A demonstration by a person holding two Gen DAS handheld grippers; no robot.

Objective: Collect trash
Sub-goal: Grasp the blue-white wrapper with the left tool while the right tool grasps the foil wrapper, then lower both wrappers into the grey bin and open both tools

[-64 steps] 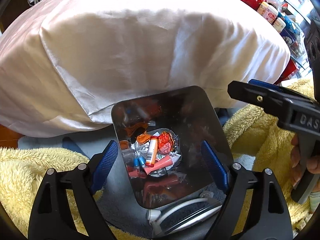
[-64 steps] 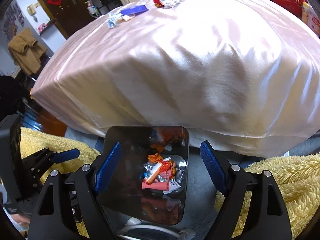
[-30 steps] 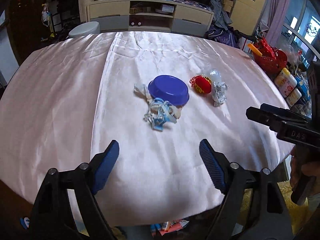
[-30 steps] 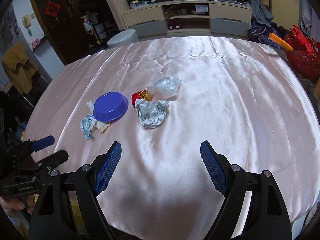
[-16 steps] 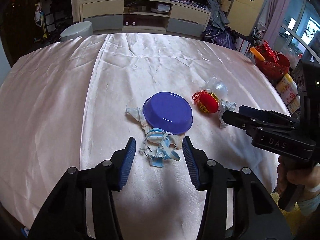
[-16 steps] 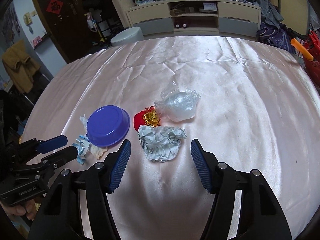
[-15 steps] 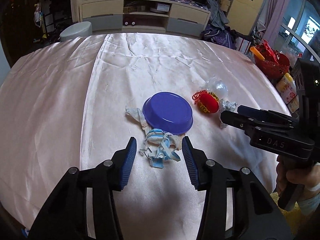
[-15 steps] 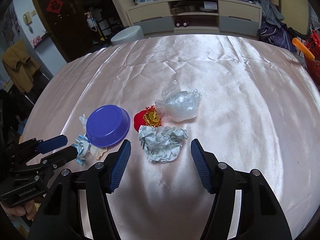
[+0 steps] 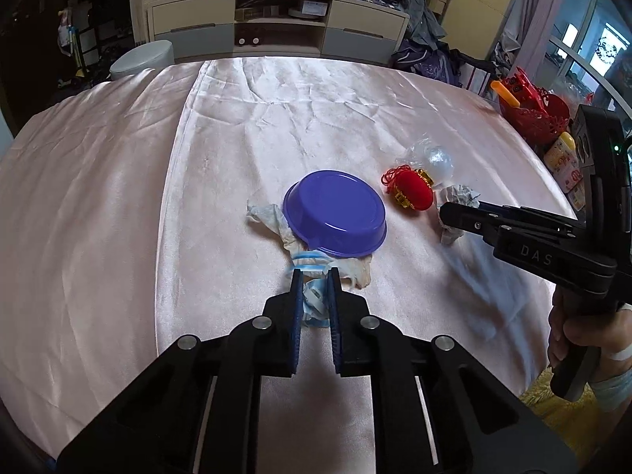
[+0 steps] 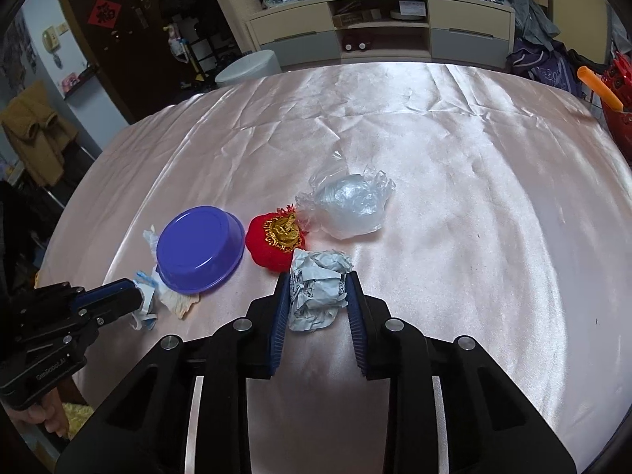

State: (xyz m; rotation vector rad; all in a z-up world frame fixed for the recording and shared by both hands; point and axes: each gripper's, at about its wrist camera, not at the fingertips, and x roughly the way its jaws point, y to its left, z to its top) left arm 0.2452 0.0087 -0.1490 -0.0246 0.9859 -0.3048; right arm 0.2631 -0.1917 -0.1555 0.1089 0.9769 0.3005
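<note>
Step in hand: both hand-held grippers are closing on trash lying on the table (image 10: 493, 166), which is covered in a pink satin cloth.
Left hand-held gripper (image 9: 314, 276): its jaws are narrow and are pinching the blue-and-white wrapper (image 9: 314, 296), which is lying just toward the near edge from the bowl (image 9: 333, 213).
Right hand-held gripper (image 10: 316, 280): its jaws are half closed and are pressing both sides of the paper wad (image 10: 316, 288), near the table's middle.
Other trash: a clear bag (image 10: 349, 207) is lying farther from the near edge, touching the ornament (image 10: 276, 243); a tissue (image 9: 268, 215) is sticking out from under the upturned bowl.
Doing it well, left: the wrapper looks to be tucked partly under the bowl's rim, so I judge that lifting slowly and drawing toward the near edge is the way to avoid dragging the bowl along.
Doing it well, right: the wad is touching the ornament, so lifting straight up should leave the ornament behind.
Grip: both items are light and crushable, so a firm squeeze should be harmless; the slick cloth may bunch if the jaws are scraping it.
</note>
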